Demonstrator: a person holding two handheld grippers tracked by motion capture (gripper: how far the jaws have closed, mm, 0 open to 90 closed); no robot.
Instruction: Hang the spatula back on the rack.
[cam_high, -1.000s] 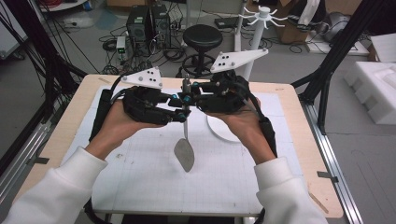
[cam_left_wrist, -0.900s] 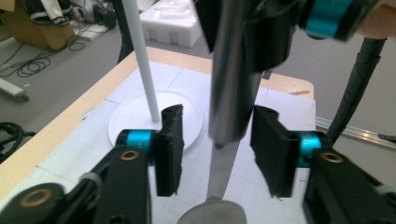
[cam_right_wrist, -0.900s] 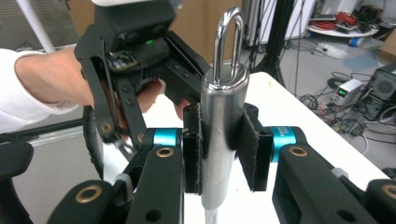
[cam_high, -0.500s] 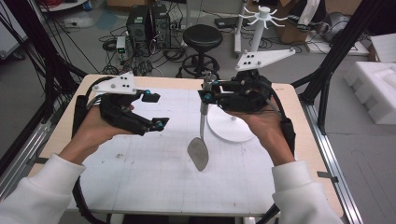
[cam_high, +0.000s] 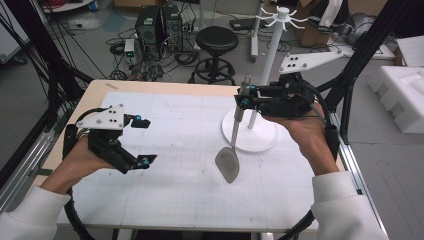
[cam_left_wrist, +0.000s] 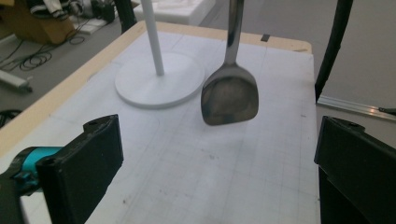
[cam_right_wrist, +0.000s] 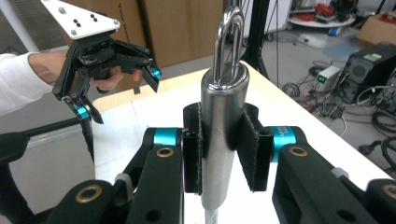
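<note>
Jaws, right gripper (cam_right_wrist: 219, 154): clamped on spatula (cam_high: 231, 145) handle, near its top loop.
Jaws, left gripper (cam_high: 142, 141): just opened wide — nothing between.
Spatula: hung blade-down above mat, beside rack base (cam_high: 250, 135).
Handling: judged stiff, smooth steel, blade-heavy — swing likely; best gripped on handle.

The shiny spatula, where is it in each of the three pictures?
High view: the spatula hangs right of centre, blade down over the mat, handle clamped in the right gripper.
Left gripper view: its blade hangs at upper centre, between the two open jaws.
Right gripper view: its handle stands upright in the middle, squeezed between the pads.
Shared landmark: the white stand, just beside the spatula in the high and left gripper views.
</note>
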